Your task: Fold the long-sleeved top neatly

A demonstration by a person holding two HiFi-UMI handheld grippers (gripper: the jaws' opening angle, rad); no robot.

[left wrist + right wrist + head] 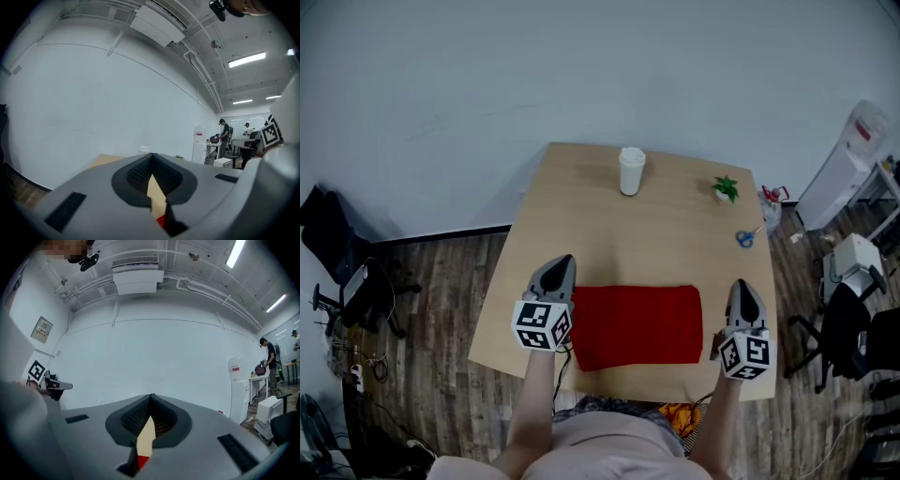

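The red long-sleeved top point(637, 325) lies folded into a flat rectangle on the wooden table point(581, 216), near its front edge. My left gripper point(559, 268) hovers over the top's left edge, shut, with nothing in it. My right gripper point(744, 292) is held just off the top's right edge, also shut and empty. Both point level, away from me. In the left gripper view a red sliver of the top point(161, 220) shows through the slit between the closed jaws; the right gripper view shows the same red sliver point(143, 462).
A white cup point(631, 171) stands at the table's far middle. A small green plant point(726, 189) and blue scissors point(745, 238) sit at the far right. A white dispenser point(846, 161) and chairs stand on the floor to the right; a black chair point(337, 246) is to the left.
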